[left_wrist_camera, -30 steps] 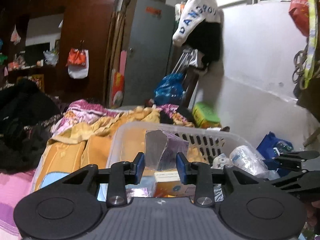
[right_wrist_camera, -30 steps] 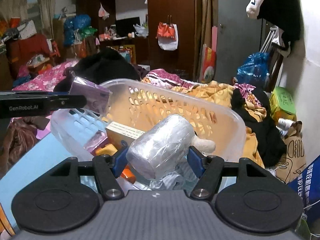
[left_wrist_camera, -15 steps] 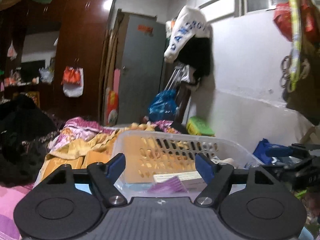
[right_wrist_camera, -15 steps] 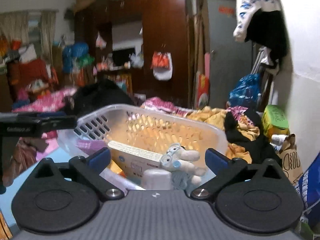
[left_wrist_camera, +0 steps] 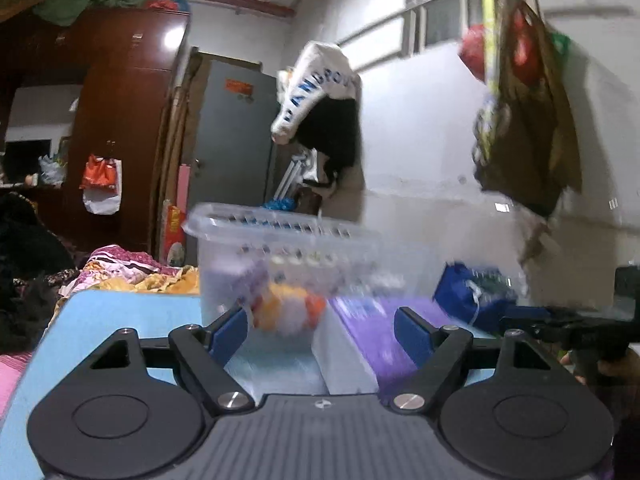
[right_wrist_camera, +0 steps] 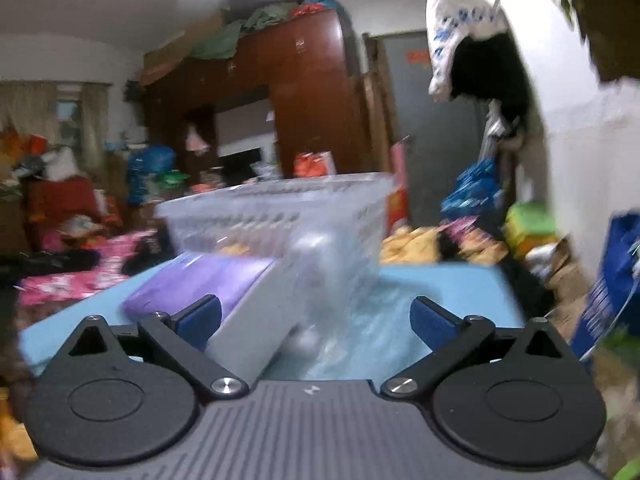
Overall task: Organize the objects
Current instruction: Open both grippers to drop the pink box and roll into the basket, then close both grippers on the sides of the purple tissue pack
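Now both empty, left hand-held gripper (left_wrist_camera: 320, 330) spread, right hand-held gripper (right_wrist_camera: 316, 316) spread, before clear basket (left_wrist_camera: 280, 240)

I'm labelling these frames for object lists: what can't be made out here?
- Contents of the clear basket, left wrist view: motion blur smears them into coloured blobs.
- Rounded silvery thing in the basket, right wrist view: blurred, identity unclear.
- Purple box, both views: near end hidden behind the claw bodies; any print blurred.
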`<state>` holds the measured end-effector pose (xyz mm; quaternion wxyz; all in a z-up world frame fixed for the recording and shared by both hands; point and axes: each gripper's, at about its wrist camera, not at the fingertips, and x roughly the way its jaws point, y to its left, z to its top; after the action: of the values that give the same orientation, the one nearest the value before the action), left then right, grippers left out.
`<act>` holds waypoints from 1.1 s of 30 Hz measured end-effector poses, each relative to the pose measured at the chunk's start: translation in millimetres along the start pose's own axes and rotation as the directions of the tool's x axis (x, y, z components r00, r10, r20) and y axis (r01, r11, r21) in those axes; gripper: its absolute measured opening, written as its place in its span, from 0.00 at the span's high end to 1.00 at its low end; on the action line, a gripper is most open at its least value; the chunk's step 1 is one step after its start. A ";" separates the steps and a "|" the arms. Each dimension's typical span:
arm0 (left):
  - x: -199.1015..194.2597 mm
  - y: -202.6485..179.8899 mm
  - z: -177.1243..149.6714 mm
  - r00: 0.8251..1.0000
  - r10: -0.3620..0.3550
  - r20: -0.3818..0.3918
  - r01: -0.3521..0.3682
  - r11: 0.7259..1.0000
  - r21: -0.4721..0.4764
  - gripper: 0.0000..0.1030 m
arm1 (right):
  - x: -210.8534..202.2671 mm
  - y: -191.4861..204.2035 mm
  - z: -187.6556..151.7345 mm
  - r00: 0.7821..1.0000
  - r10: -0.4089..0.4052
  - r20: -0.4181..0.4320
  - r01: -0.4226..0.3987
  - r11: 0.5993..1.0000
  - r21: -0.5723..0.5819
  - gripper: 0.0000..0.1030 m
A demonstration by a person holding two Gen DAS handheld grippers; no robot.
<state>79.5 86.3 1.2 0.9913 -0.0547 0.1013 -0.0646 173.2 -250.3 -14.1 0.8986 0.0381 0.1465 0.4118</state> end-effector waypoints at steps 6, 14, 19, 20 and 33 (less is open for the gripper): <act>8.8 -7.5 -18.9 0.993 -0.109 -0.053 0.112 0.991 0.073 0.19 | 21.8 4.4 -2.1 0.996 0.086 -0.015 -0.086 0.996 -0.001 0.00; 22.1 -23.4 -24.2 0.985 -0.130 -0.111 0.143 0.982 0.125 0.19 | 27.6 25.7 -10.0 0.992 0.118 -0.037 -0.121 0.987 -0.109 0.10; 31.2 -30.3 -29.5 0.983 -0.121 -0.137 0.140 0.979 0.145 0.24 | 29.6 29.6 -18.0 0.989 0.124 -0.076 -0.133 0.981 -0.138 0.33; 32.8 -29.5 -30.7 0.982 -0.123 -0.145 0.143 0.980 0.140 0.30 | 30.7 28.3 -18.0 0.988 0.132 -0.083 -0.143 0.980 -0.135 0.38; 29.2 -35.7 -36.5 0.989 -0.087 -0.120 0.108 0.977 0.182 0.59 | 20.7 39.7 -27.5 0.995 0.087 -0.050 -0.095 0.976 -0.197 0.48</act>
<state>96.1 43.6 -35.7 0.9804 0.0382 0.1471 -0.1253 148.9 -210.0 -37.6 0.8749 -0.0541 0.1210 0.4658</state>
